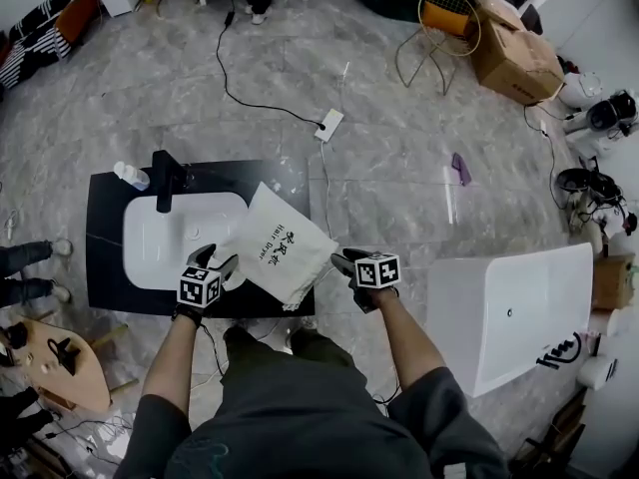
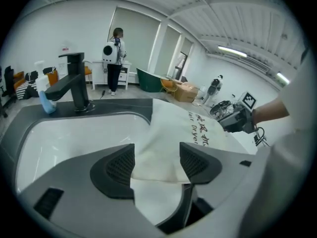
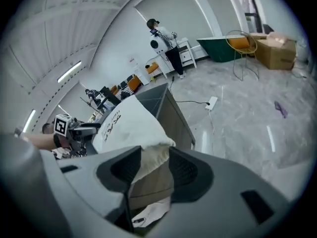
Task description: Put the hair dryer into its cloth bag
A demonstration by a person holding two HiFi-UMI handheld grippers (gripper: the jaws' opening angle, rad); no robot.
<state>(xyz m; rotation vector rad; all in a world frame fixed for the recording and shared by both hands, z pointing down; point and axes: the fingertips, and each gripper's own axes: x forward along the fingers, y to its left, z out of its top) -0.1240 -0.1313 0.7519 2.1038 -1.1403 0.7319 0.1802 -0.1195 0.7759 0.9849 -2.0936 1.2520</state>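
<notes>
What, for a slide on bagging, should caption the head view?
Right gripper pinches one corner of the white cloth bag; left gripper, jaws open, straddles its opposite edge over a sink.

My head camera looks steeply down from high above the tabletop (image 1: 105,287); each claw camera sits low, close behind its own jaws; all three share the cloth bag (image 1: 283,247); the left claw (image 3: 94,128) and the right claw (image 2: 223,119) look toward each other.

Counter (image 1: 105,267): black, rectangular, with a white basin (image 1: 160,247) set into it.
Faucet (image 1: 165,180): black, behind the basin.
Bottle (image 1: 130,176): beyond the basin's far left corner.
Cloth bag (image 1: 280,247): white, across the basin's right rim.
</notes>
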